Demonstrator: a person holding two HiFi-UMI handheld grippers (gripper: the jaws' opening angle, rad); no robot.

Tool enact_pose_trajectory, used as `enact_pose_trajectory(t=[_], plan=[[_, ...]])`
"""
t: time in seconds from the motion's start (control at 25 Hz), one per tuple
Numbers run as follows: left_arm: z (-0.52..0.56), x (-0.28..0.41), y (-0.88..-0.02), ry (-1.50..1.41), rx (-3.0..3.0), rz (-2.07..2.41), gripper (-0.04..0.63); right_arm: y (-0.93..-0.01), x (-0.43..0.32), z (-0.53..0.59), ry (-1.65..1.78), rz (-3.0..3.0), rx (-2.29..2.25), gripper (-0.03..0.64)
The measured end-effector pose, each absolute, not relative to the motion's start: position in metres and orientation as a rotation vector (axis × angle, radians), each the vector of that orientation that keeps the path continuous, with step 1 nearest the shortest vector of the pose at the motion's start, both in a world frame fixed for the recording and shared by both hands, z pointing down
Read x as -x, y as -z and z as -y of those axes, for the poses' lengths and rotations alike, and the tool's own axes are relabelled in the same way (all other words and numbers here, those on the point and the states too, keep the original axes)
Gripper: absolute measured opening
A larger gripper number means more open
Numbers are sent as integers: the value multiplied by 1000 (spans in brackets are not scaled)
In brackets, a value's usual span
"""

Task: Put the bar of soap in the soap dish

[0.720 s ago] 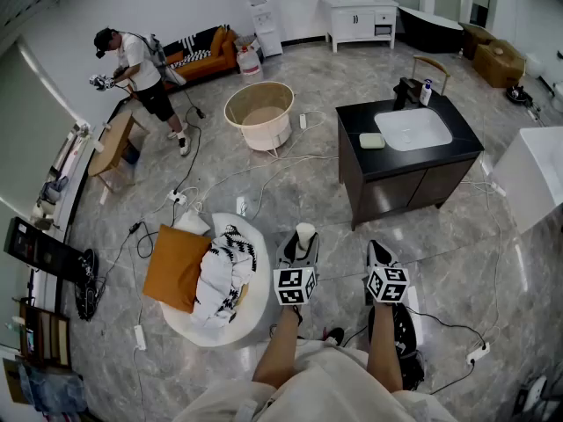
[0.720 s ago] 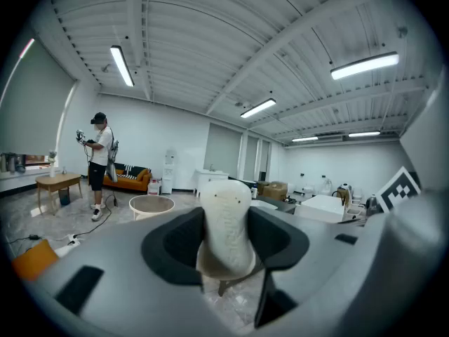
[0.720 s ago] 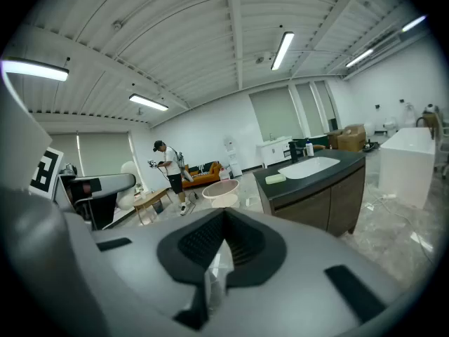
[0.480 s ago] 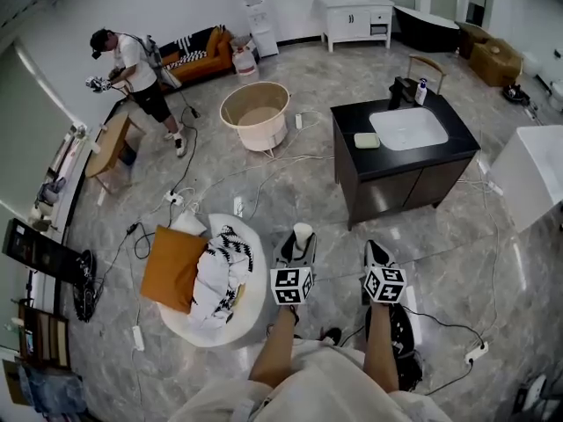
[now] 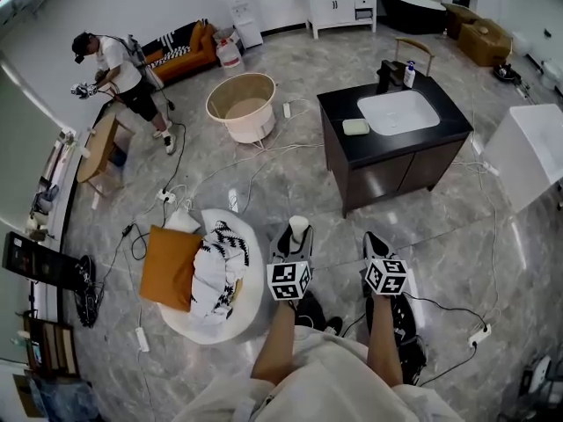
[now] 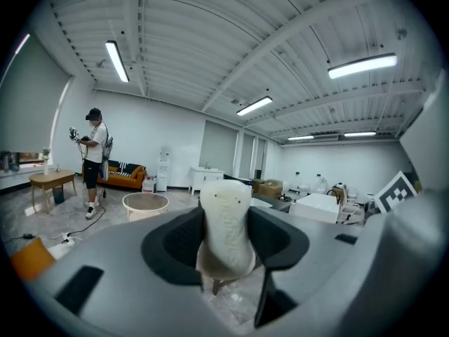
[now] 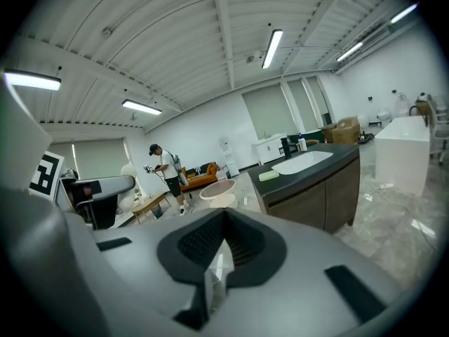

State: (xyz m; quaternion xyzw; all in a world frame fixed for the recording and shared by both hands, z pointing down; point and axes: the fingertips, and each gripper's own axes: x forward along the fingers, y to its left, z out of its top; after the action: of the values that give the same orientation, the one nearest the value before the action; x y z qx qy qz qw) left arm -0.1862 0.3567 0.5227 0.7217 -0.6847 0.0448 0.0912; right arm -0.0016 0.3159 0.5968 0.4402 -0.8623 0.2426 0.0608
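Two grippers sit out in front of me, level with each other over the grey marble floor (image 5: 290, 183). My left gripper (image 6: 226, 253) has its jaws spread wide and clamped on the bar of soap (image 6: 225, 220), one dark pad pressing each broad face. The soap stands on end – its long axis runs up and down across the jaws, the rounded top rising clear above the pads and the lower end hanging below them. My right gripper (image 7: 215, 262) carries nothing; its jaws are drawn in together, with only a thin slit between the pads.

To my left on the floor lies a round white seat (image 5: 255, 297) bearing an orange cushion (image 5: 170, 266) and a black-and-white patterned throw (image 5: 218, 266), with white cables (image 5: 264, 161) trailing past it. Ahead and to the right stands a dark vanity cabinet (image 5: 387, 170) with a black top and a white basin (image 5: 398, 111). The pale green soap dish (image 5: 355, 127) rests on that top just left of the basin – well apart from the soap I hold. A black tap (image 5: 389, 70) and a small bottle (image 5: 409, 74) stand behind the basin.

Farther off are a round cream tub (image 5: 240, 105), a person (image 5: 114, 69) in a white shirt by a wooden table (image 5: 95, 143), and an orange sofa (image 5: 180, 47) against the far wall
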Motion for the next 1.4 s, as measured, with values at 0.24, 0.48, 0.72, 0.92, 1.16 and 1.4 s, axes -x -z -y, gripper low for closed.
enact_pose_trajectory(t=[0.24,0.48,0.72,0.92,1.16,1.4], plan=[[-333,188,-533,-134,-2132,2012,199,-600,-4,-297,-753,2605,-1346,3],[-280,184,-536,-119,-2171,1956,198,-598,-9,-248,-772,2606,-1389,3],[-224,179,-537,-167,-2227,1902,196,-598,-6,-197,-811,2592,-1422,3],[-170,188,-534,-198,-2253,1871,196,-602,6,-152,-853,2563,-1444,3],[-114,195,-534,-151,-2265,1806,196,-599,15,-102,-859,2528,-1479,3],[-74,211,-541,-123,-2249,1781,196,-609,32,-67,-849,2491,-1454,3]])
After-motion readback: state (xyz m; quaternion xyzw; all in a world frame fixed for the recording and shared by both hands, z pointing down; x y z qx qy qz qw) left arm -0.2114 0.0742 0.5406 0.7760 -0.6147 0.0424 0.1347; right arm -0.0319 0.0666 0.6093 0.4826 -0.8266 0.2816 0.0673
